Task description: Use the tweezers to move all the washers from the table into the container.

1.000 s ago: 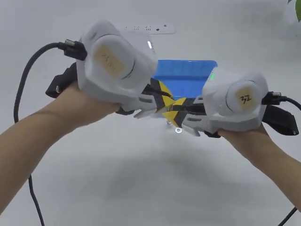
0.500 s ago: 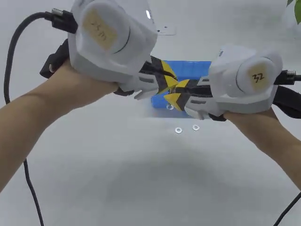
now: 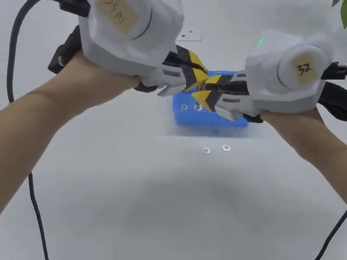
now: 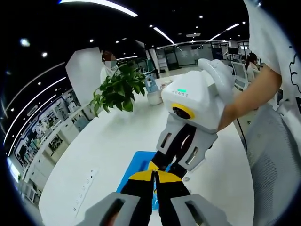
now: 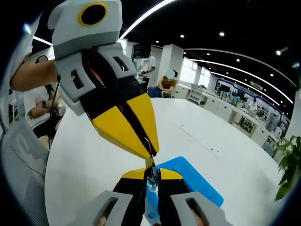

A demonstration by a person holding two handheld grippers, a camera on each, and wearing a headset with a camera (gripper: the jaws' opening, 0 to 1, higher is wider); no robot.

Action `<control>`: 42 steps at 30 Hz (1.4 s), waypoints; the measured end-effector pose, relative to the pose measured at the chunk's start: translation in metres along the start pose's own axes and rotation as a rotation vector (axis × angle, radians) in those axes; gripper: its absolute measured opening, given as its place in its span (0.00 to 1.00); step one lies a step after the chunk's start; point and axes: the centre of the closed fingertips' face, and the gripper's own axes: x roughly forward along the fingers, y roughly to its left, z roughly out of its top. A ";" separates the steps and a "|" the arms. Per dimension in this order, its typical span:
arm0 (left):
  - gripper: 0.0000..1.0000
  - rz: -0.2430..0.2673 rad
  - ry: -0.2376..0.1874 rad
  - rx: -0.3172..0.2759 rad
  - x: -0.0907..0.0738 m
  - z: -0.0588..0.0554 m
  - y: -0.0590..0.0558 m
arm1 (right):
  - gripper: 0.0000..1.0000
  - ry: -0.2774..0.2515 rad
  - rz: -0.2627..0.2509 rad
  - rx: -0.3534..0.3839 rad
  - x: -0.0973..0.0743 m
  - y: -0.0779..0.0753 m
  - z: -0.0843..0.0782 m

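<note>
My left tool [image 3: 196, 76] and right tool [image 3: 205, 97] are clenched tip to tip over the container [image 3: 234, 121], the right gripping the tweezers [image 5: 151, 178]; I judge this the drop-off, and next I must reach the two washers [image 3: 206, 150] at its 6 o'clock.

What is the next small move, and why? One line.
Probably lower the left gripper and right gripper, shut tip to tip above the blue container, toward the near washer: it and a second washer lie on the table outside it. Whether a washer is held, I cannot tell.
</note>
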 end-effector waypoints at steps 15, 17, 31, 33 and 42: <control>0.00 0.010 0.051 -0.013 0.026 -0.028 0.012 | 0.04 0.045 -0.011 0.014 0.030 -0.014 -0.029; 0.00 0.011 0.057 -0.013 0.028 -0.031 0.013 | 0.04 0.046 -0.014 0.023 0.032 -0.015 -0.031; 0.00 0.015 0.088 -0.039 0.040 -0.046 0.014 | 0.05 0.077 -0.014 0.087 0.045 -0.017 -0.047; 0.00 0.018 0.084 -0.042 0.040 -0.045 0.015 | 0.05 0.078 -0.013 0.097 0.045 -0.017 -0.047; 0.00 0.020 0.082 -0.044 0.032 -0.045 0.014 | 0.06 0.074 -0.011 0.093 0.043 -0.016 -0.042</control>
